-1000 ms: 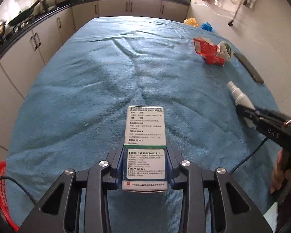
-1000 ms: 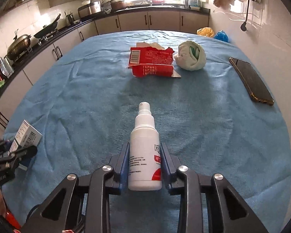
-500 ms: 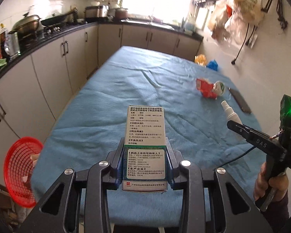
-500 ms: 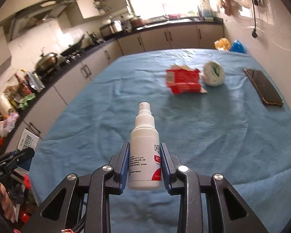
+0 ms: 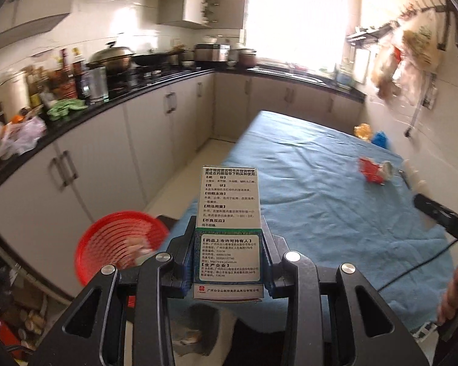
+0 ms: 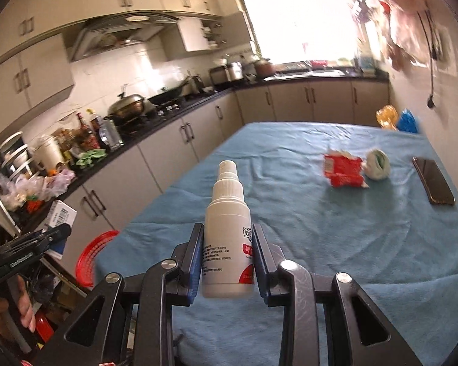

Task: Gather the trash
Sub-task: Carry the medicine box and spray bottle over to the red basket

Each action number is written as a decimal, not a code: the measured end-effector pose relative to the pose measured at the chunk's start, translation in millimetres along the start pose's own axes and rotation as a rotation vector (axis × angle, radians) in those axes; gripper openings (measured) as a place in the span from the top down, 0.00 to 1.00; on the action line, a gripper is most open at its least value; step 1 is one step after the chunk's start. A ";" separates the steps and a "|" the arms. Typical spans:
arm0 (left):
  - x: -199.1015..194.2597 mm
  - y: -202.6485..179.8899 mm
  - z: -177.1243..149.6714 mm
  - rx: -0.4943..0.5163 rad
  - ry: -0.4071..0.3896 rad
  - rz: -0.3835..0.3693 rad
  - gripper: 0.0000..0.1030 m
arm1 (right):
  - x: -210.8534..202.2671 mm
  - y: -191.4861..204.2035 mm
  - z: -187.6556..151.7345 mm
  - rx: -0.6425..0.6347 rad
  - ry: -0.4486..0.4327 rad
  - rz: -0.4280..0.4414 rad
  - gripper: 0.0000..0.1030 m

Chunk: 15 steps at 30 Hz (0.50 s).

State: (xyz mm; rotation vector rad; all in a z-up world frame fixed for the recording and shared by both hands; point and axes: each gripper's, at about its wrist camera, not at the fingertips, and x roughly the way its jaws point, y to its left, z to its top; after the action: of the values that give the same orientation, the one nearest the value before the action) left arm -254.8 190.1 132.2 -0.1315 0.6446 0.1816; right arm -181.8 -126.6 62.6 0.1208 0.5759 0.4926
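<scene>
Trash here is split between what is held and what is left lying: the left gripper (image 5: 229,262) has its jaws pinching a box (image 5: 229,228) upright by its lower half, and the right gripper (image 6: 227,262) has its jaws pinching a white spray bottle (image 6: 227,238) by the body, nozzle pointing away. Both are up in the air off the near end of the table (image 6: 320,244), and the red basket (image 5: 119,244) sits low beside the table's near left corner, so I judge the step in hand is carrying both pieces over to drop them in. To do it well, bring each gripper right over the basket's mouth before letting go, tip the nose down so the thing slides clear of the pads, and take the two one after the other so the grippers don't knock together above that one opening. The bottle is round and may roll or bounce off the rim if it is let go from high up. Counting: two grippers, one box, one bottle, one basket; on the table one crumpled red packet (image 6: 343,172), one white wad (image 6: 377,160) beside it, one phone (image 6: 433,184), and what look like two small bags, yellow (image 6: 386,117) and blue (image 6: 407,120), at the far edge, though they are blurred.
</scene>
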 end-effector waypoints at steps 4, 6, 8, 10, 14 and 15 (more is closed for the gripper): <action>-3.7 19.5 -7.9 -0.033 -0.001 0.062 0.67 | -3.7 20.6 -2.7 -0.041 -0.011 0.030 0.69; -4.4 26.9 -12.6 -0.042 0.001 0.094 0.67 | -3.0 28.3 -4.3 -0.057 -0.011 0.040 0.69; -4.7 31.0 -16.0 -0.046 0.001 0.111 0.67 | -2.2 36.3 -6.3 -0.065 -0.008 0.055 0.69; -3.4 35.2 -19.9 -0.048 0.005 0.132 0.67 | -1.0 43.1 -8.5 -0.071 -0.002 0.071 0.69; 2.1 39.9 -23.7 -0.048 0.013 0.169 0.67 | 5.0 55.8 -10.0 -0.084 0.010 0.092 0.69; 3.9 41.8 -24.9 -0.048 0.016 0.182 0.67 | 7.1 58.7 -10.5 -0.087 0.014 0.097 0.68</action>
State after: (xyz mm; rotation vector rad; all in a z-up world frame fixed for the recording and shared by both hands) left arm -275.0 227.0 107.4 -0.1208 0.6682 0.3715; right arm -206.6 -72.0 64.6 0.0630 0.5630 0.6126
